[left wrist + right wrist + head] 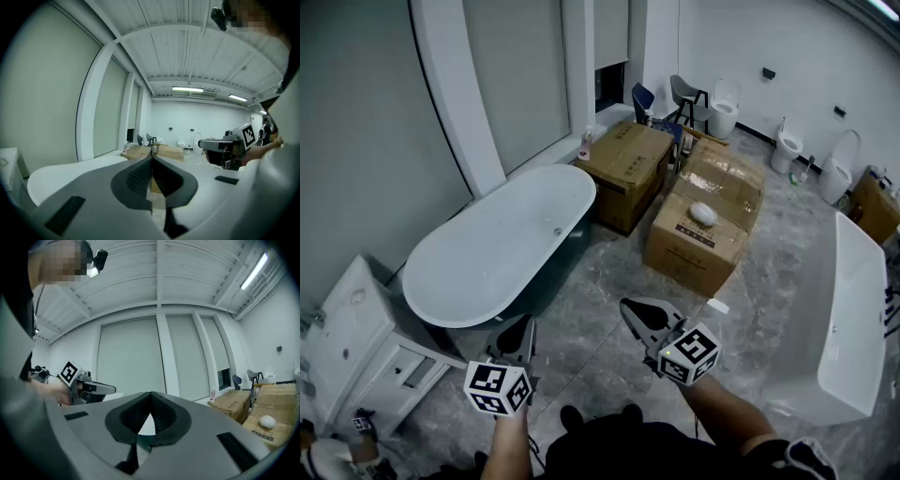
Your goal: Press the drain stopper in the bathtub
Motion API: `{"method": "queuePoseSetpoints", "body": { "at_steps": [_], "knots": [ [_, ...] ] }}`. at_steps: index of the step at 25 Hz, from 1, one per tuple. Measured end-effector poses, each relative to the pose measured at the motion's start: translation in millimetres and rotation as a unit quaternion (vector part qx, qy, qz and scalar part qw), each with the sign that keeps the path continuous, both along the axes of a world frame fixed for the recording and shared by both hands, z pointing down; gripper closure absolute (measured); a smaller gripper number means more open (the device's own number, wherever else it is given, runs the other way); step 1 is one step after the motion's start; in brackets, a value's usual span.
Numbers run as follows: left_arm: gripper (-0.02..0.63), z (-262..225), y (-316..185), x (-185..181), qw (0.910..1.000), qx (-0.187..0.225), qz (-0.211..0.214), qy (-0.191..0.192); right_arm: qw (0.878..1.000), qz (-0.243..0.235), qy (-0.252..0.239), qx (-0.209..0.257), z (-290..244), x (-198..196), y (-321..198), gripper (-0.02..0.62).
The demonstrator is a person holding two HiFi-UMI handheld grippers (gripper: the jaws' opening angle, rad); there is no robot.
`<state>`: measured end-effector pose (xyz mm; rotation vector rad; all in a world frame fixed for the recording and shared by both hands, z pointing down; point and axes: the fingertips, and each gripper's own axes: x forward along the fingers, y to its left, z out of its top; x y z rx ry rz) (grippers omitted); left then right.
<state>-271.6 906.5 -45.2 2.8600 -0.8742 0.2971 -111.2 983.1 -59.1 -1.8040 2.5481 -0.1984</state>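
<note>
Left gripper (525, 326), right gripper (630, 307) closed, probable stopper (558, 230)

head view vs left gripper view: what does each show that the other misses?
Head view only: the inside of the bathtub with the drain stopper, a second white tub at right, and the white cabinet at lower left.
Left gripper view only: the ceiling and its strip lights, plus a look along the left claw, whose jaws meet at the tips with nothing between them.
Both: the cardboard boxes, the toilets by the far wall, and the right claw with its marker cube.
</note>
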Motion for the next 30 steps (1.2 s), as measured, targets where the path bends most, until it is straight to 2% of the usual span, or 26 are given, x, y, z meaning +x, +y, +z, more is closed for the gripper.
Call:
{"method": "queuePoseSetpoints", "body": {
  "at_steps": [7,14,19,24,30],
  "knots": [
    [0.588,0.3,11.6,24.5,1.0000,-0.004,-0.002,-0.003,1.000,-0.010,-0.009,0.004,1.2,22.3,13.6,0.584],
    [0.588,1.1,39.8,72.5,0.9997,-0.002,0.013,-0.018,0.999,-0.018,-0.037,0.017,-4.3,52.8,38.8,0.583],
    [0.588,9.0,49.9,94.7,0.9995,-0.009,0.018,-0.025,0.999,-0.001,-0.052,0.002,5.3,82.5,50.5,0.581],
    [0.588,10.4,34.7,115.8,0.9993,-0.011,0.026,-0.023,0.998,0.010,-0.063,0.000,6.8,104.2,39.3,0.581],
    [0.588,20.2,-19.0,130.8,0.9992,-0.014,0.033,-0.017,0.998,0.010,-0.065,-0.012,16.1,112.8,-12.2,0.581]
  ]
}}
